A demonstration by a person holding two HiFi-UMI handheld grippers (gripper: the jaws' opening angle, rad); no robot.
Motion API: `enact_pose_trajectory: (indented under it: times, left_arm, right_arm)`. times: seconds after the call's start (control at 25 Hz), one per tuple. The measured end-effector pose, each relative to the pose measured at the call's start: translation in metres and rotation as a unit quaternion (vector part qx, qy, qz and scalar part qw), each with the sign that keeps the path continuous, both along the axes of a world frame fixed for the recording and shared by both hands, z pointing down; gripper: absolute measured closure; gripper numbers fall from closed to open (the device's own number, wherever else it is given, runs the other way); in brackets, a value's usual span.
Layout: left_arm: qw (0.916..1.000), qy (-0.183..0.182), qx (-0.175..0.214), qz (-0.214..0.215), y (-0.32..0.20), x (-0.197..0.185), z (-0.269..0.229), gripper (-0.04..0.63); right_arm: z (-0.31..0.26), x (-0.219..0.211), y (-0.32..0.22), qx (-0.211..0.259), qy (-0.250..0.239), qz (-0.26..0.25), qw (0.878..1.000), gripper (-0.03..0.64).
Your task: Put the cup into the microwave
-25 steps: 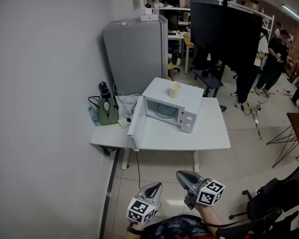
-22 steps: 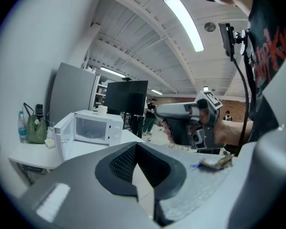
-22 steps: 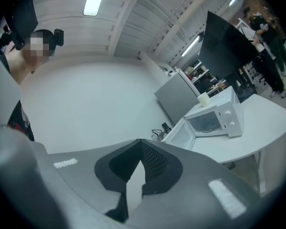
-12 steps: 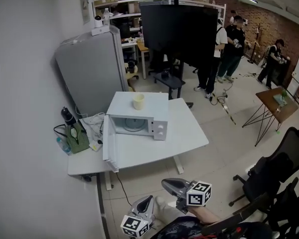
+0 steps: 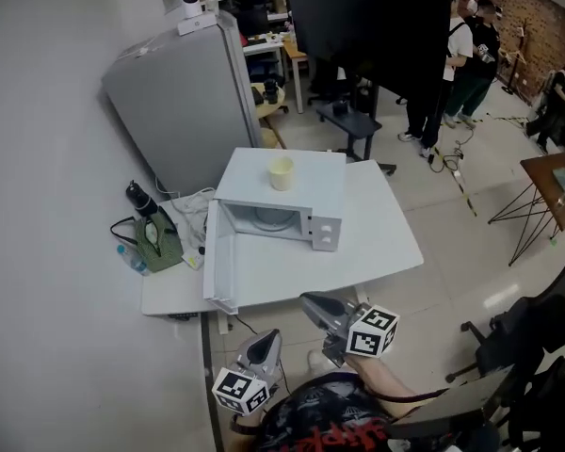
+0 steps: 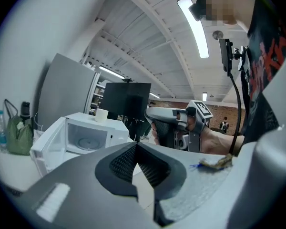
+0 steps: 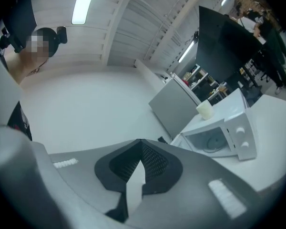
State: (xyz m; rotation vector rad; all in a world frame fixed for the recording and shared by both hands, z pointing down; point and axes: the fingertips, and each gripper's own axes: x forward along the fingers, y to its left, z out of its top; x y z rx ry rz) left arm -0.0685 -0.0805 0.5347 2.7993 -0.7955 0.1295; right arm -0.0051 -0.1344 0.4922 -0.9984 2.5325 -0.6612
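A pale yellow cup (image 5: 281,172) stands on top of the white microwave (image 5: 292,198), whose door (image 5: 219,264) hangs wide open to the left. The microwave sits on a white table (image 5: 381,243). Both grippers hover short of the table's near edge, apart from everything. My left gripper (image 5: 266,343) is shut and empty, and my right gripper (image 5: 313,304) is shut and empty too. The left gripper view shows the cup (image 6: 101,114), the microwave (image 6: 83,138) and the right gripper (image 6: 168,123). In the right gripper view the cup (image 7: 205,109) stands on the microwave (image 7: 221,135).
A grey fridge (image 5: 184,97) stands behind the table. A green bag (image 5: 157,240) and a bottle (image 5: 130,257) lie at the table's left end by the wall. A big black screen (image 5: 377,26), standing people (image 5: 466,59), a side table (image 5: 551,172) and an office chair (image 5: 546,347) are to the right.
The table and microwave have come nearer and lower in the head view. Both grippers have moved forward toward the table's near edge, still shut.
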Motion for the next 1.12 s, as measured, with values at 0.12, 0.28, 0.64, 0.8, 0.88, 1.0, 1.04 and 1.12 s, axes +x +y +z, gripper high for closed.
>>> enact_pose_trajectory:
  times: [0.12, 0.28, 0.64, 0.8, 0.88, 1.0, 1.04, 1.12]
  left_arm:
    - [0.9992, -0.025, 0.02, 0.024, -0.037, 0.021, -0.013, 0.594]
    - [0.9986, -0.033, 0.019, 0.037, -0.073, 0.042, -0.014, 0.594]
    - [0.9992, -0.012, -0.015, 0.036, -0.145, 0.032, 0.002, 0.594]
    - [0.9995, -0.013, 0.002, 0.029, -0.195, 0.009, -0.007, 0.594]
    - [0.9995, -0.011, 0.014, 0.025, -0.215, -0.002, -0.014, 0.594]
    - [0.9997, -0.002, 0.022, 0.011, -0.236, -0.019, -0.02, 0.594]
    - [0.9997, -0.001, 0.022, 0.006, -0.241, -0.026, -0.02, 0.594]
    - [0.9998, 0.001, 0.018, -0.003, -0.249, -0.037, -0.016, 0.594]
  right_arm:
    - [-0.015, 0.032, -0.037, 0.017, -0.011, 0.032, 0.999, 0.617]
    - [-0.009, 0.061, -0.062, 0.003, -0.02, 0.058, 0.998, 0.617]
    - [0.012, 0.043, -0.123, -0.008, 0.052, 0.065, 0.996, 0.617]
    - [0.003, 0.025, -0.163, 0.032, 0.185, 0.109, 0.976, 0.617]
    - [0.0, 0.016, -0.183, 0.049, 0.257, 0.128, 0.956, 0.595]
    - [0.001, 0.006, -0.211, 0.06, 0.307, 0.139, 0.94, 0.573]
    - [0.004, 0.004, -0.221, 0.057, 0.315, 0.143, 0.936, 0.554]
    - [0.016, 0.005, -0.242, 0.041, 0.331, 0.152, 0.93, 0.458]
